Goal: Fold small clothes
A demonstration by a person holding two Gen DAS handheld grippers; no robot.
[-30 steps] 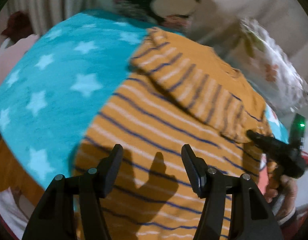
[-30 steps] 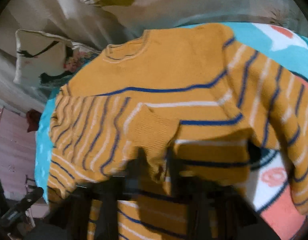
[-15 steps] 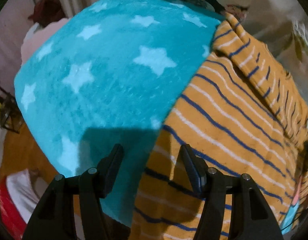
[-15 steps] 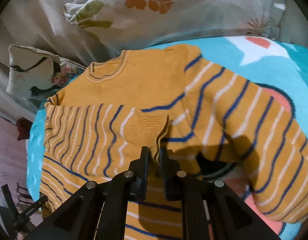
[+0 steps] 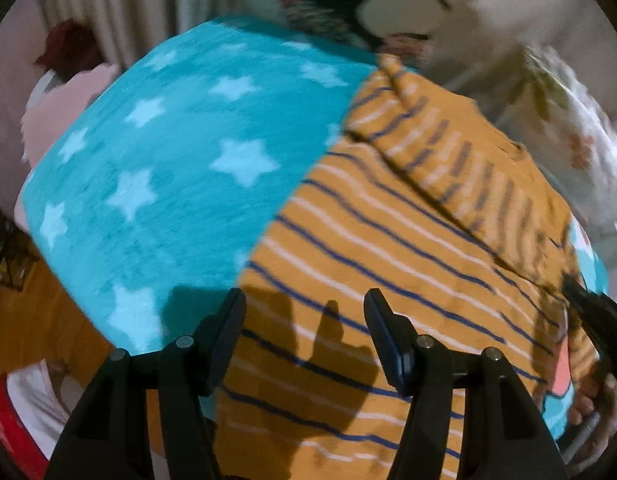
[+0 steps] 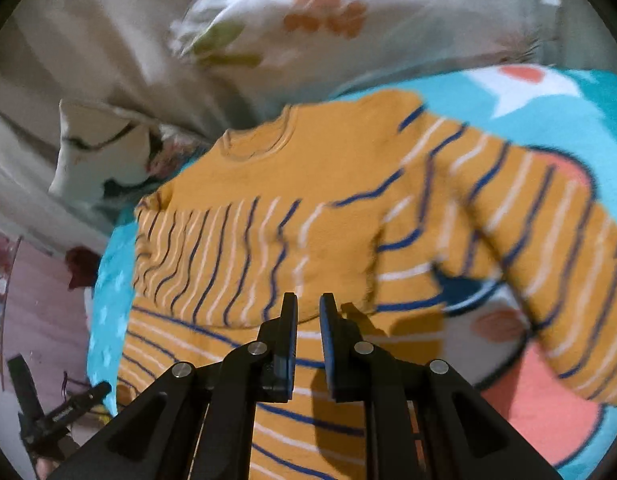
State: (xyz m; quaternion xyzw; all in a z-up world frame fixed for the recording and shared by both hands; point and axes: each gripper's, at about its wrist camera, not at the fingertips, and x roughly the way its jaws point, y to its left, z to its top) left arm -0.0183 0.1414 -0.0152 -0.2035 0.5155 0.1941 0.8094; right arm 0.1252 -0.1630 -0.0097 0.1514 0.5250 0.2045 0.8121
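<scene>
Spread flat on a turquoise star-print blanket (image 5: 180,184): a small mustard-yellow sweater (image 6: 308,208) with navy and white stripes, neckline toward the leaf-print pillows (image 6: 348,28). One sleeve (image 6: 228,256) folded across the chest, cuff near the middle; the other sleeve (image 6: 548,240) stretched out to the side over the blanket's coral and white pattern.

Right gripper (image 6: 308,312) poised just above the folded sleeve's cuff edge, jaws having just parted to a narrow gap, nothing between them.

Left gripper (image 5: 304,320) above the sweater's lower hem beside the bare blanket, jaws spread wide and empty, shadow thrown across the stripes. At the right edge of the left wrist view, the black tip of the other tool and part of a hand (image 5: 588,396) around it.
</scene>
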